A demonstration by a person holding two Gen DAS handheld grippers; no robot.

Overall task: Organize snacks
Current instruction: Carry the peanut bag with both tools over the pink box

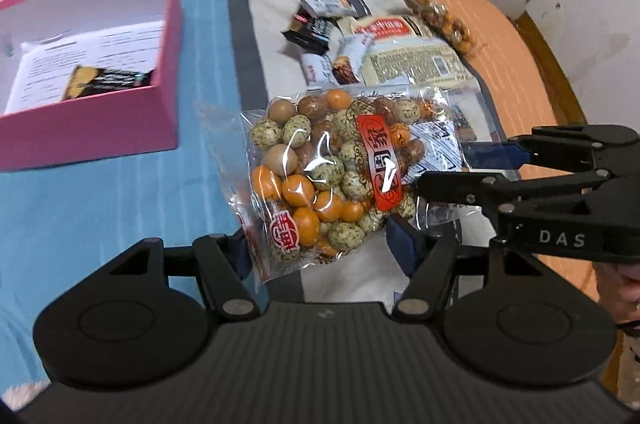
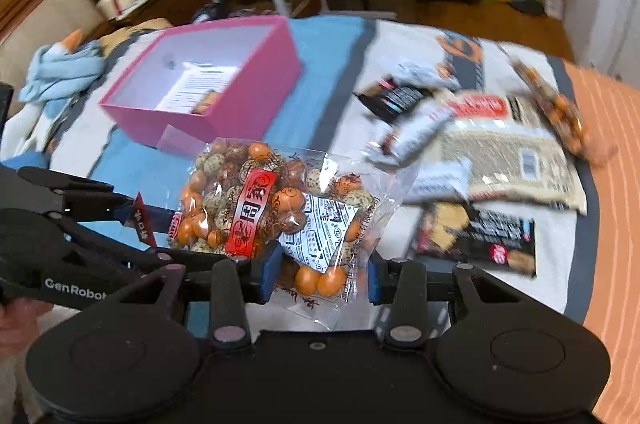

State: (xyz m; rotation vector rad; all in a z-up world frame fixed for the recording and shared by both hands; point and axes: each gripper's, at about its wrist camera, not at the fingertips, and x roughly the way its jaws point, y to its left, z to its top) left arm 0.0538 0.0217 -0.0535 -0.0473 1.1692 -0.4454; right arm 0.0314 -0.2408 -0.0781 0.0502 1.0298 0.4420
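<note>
A clear bag of orange and speckled coated nuts (image 1: pixel 320 175) with a red label hangs above the bed. My right gripper (image 2: pixel 322 274) is shut on its near end (image 2: pixel 316 260); in the left wrist view it (image 1: pixel 452 167) reaches in from the right. My left gripper (image 1: pixel 322 252) stands open, and the bag's other end sits between its fingers without being clearly pressed; in the right wrist view it (image 2: pixel 176 236) comes in from the left. The pink box (image 1: pixel 168 63) (image 2: pixel 240 111) lies to the left, holding a printed sheet and a dark snack pack (image 1: pixel 108 81).
More snacks lie on the bedspread: a large beige pack (image 1: pixel 412 59) (image 2: pixel 512 159), a second nut bag (image 1: pixel 440 15) (image 2: pixel 556 111), small black and white packets (image 1: pixel 316 31), a black cracker pack (image 2: pixel 476 236). A blue plush toy (image 2: pixel 60 63) lies left of the box. The bed edge runs on the right.
</note>
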